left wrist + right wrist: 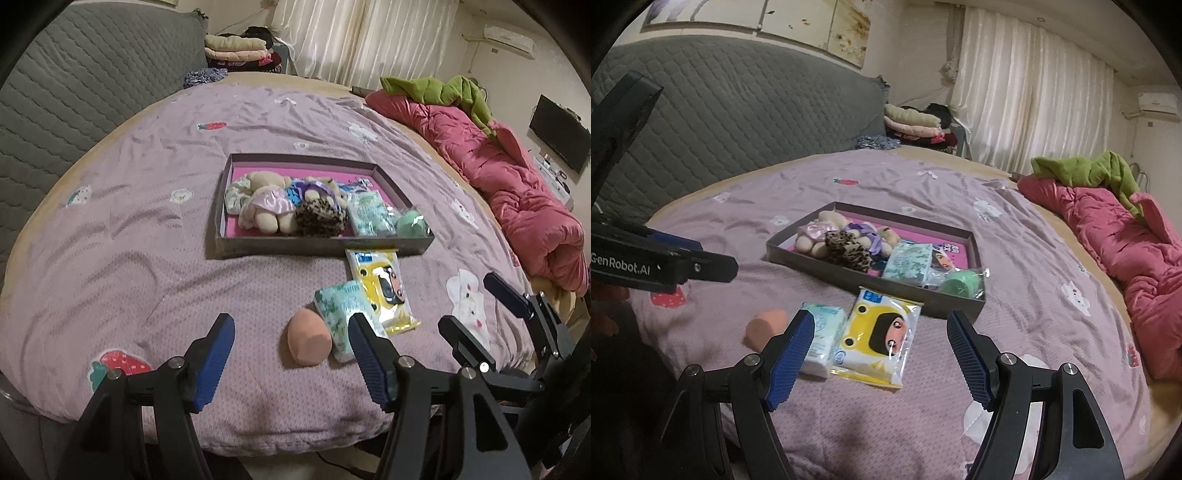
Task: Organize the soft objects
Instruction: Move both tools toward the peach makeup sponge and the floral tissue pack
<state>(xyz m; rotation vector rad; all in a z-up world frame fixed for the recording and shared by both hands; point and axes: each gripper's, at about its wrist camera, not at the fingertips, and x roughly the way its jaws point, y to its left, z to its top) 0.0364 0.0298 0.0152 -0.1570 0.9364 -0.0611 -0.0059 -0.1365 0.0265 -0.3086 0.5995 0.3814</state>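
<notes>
Three items lie outside the tray | left gripper jaws apart, empty, over pink sponge | right gripper jaws apart, empty, over yellow pack

The peach sponge is partly hidden behind the left finger of the right hand-held gripper. The green tissue pack has one corner covered by a blue finger. In the box, the soft toys lie in a heap (which arm or leg belongs to which toy is hard to tell). The words on the yellow wipes pack are too small to read. The pink quilt runs off the picture's right edge.
</notes>
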